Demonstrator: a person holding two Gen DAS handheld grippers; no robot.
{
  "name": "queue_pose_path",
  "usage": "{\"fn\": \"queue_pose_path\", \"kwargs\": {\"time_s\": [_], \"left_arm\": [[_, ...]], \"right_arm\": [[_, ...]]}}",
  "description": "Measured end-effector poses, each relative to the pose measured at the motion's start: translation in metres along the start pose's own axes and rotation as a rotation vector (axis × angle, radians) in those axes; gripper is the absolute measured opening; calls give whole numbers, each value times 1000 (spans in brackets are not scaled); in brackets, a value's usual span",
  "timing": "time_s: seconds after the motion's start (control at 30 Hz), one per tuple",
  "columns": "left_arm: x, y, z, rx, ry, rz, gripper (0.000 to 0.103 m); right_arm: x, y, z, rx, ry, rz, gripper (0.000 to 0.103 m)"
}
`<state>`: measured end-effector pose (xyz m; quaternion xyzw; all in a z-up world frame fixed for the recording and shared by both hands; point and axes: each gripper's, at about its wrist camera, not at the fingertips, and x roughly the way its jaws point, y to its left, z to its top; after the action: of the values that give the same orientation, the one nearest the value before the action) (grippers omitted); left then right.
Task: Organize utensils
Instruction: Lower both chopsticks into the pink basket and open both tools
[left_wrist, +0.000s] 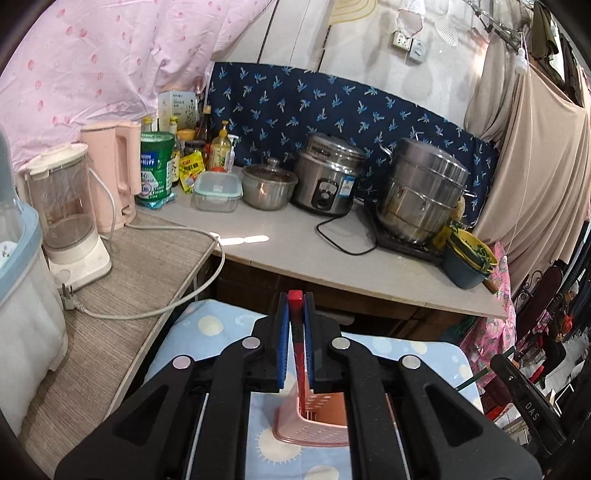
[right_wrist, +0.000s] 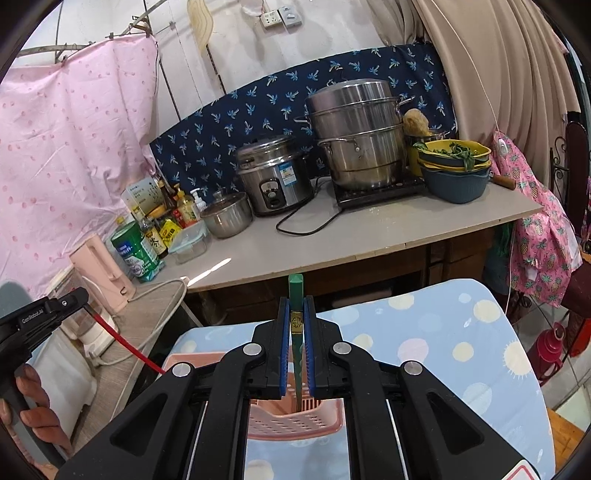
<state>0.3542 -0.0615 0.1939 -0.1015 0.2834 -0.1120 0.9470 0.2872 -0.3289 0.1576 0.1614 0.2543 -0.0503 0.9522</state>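
My left gripper (left_wrist: 296, 314) is shut on a red chopstick (left_wrist: 295, 301), whose lower end reaches down into a pink perforated utensil basket (left_wrist: 317, 421) below the jaws. My right gripper (right_wrist: 296, 314) is shut on a green chopstick (right_wrist: 296, 291), its tip inside the same pink basket (right_wrist: 291, 421). The basket stands on a blue cloth with pale dots (right_wrist: 461, 332). In the right wrist view the left gripper's body (right_wrist: 40, 317) shows at the left edge with the red chopstick (right_wrist: 122, 343) slanting down towards the basket.
Beyond the cloth is a grey counter (left_wrist: 295, 243) with a rice cooker (left_wrist: 325, 177), a steel steamer pot (left_wrist: 421, 188), a lidded steel bowl (left_wrist: 267, 184), stacked bowls (left_wrist: 469, 258) and bottles. A blender (left_wrist: 66, 210), pink kettle (left_wrist: 110, 173) and loose cord (left_wrist: 207, 280) are at the left.
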Motion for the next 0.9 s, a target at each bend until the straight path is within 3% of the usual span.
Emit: {"fn": "queue_pose_path", "kwargs": {"time_s": [0.1, 0.2, 0.27, 0.33, 0.5, 0.7, 0.9], "left_arm": [[4, 2, -6, -4, 13, 9, 8], [3, 4, -9, 1, 16, 21, 16], [-1, 6, -11, -5, 14, 23, 30], [-8, 9, -13, -13, 6, 27, 39], [-25, 13, -22, 3, 8, 45, 40], [-50, 22, -42, 23, 26, 58, 40], [-76, 29, -76, 66, 61, 79, 40]], "right_arm": [[-2, 1, -1, -6, -8, -10, 13], [-11, 3, -1, -19, -27, -19, 17], [-18, 4, -1, -20, -38, -19, 19], [-28, 4, -2, -20, -51, -22, 20], [-55, 4, -6, -22, -79, -30, 31], [-88, 3, -24, -27, -82, -37, 36], [-117, 5, -64, -53, -45, -36, 37]]}}
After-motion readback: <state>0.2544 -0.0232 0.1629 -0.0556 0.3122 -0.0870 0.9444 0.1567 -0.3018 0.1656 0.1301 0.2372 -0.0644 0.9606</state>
